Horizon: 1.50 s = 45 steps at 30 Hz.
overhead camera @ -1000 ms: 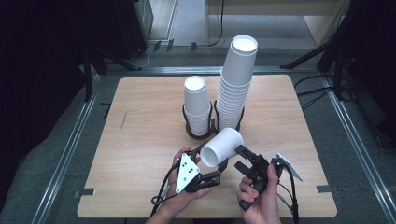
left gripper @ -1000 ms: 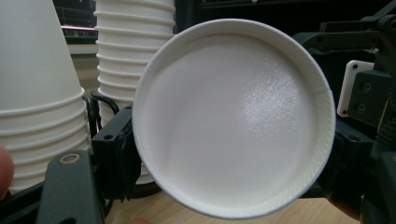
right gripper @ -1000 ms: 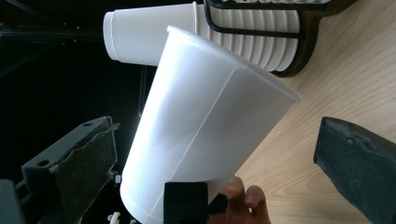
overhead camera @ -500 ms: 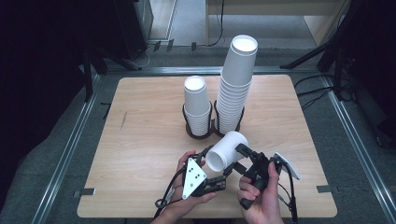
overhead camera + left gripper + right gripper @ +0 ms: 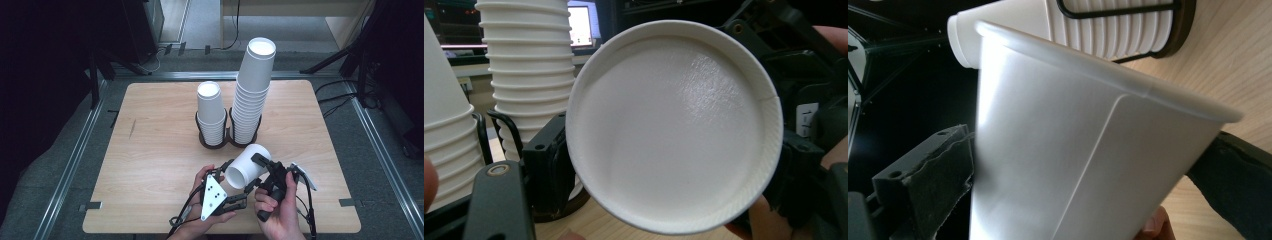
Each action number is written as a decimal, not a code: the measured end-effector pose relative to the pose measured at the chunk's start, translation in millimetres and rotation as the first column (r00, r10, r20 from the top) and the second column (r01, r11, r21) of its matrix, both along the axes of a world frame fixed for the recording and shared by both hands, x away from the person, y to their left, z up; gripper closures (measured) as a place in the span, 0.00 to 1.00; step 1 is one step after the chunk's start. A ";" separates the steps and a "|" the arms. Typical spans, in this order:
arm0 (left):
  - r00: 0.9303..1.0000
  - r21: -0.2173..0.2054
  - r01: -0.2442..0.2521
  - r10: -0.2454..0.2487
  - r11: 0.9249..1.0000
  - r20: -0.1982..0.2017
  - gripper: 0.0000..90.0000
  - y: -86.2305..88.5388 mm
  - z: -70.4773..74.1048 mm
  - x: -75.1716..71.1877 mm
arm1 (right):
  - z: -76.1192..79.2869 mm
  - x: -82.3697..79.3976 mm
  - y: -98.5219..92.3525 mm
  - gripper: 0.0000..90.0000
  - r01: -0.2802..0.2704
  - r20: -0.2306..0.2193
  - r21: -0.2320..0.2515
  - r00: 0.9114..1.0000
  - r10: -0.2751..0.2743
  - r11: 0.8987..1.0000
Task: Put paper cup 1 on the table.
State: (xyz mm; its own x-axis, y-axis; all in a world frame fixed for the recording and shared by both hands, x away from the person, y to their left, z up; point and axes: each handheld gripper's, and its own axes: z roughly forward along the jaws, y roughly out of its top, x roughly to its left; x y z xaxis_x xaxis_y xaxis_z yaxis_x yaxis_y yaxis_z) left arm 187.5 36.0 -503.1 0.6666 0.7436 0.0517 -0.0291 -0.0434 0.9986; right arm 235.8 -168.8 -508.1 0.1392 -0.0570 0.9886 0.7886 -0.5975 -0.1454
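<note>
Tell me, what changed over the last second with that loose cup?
The loose cup drifted slightly to the right with both hands, gripped throughout by the right tool. The left tool followed beside it, shut. The two cup stacks and the table stayed put.

A plain white paper cup [image 5: 248, 166], smooth-walled with a rolled rim, hangs tipped on its side above the table's near edge, its open mouth facing the near left, unmarked.
</note>
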 end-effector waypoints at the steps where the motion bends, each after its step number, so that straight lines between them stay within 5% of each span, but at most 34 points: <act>1: 1.000 0.003 0.001 -0.001 1.000 0.002 0.25 -1.3 -0.6 -0.8 | -0.3 0.1 0.3 0.00 -0.002 -0.003 -0.001 1.000 0.002 1.000; 25: 1.000 0.009 0.010 -0.010 1.000 0.005 0.24 -2.2 -3.1 -1.3 | -6.3 1.4 -2.9 0.13 0.020 0.046 0.043 0.999 -0.022 0.999; 39: 0.999 0.001 0.028 -0.028 1.000 -0.017 0.22 0.1 -4.3 2.3 | -5.0 0.1 -2.3 0.18 0.040 0.080 0.010 0.996 -0.040 0.999; 45: 0.998 0.021 0.020 -0.019 1.000 -0.055 0.21 1.4 -2.0 3.0 | -4.8 -0.2 -1.9 0.19 0.052 0.091 -0.010 0.995 -0.050 0.999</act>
State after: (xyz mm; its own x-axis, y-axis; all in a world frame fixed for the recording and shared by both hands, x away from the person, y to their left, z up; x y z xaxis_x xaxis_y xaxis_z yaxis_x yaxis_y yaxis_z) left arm 190.5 37.4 -505.1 0.6830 0.7298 0.0303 0.0250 -0.0648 0.9976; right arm 235.7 -170.6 -512.9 0.0461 -0.0491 0.9977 0.7666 -0.6387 -0.0668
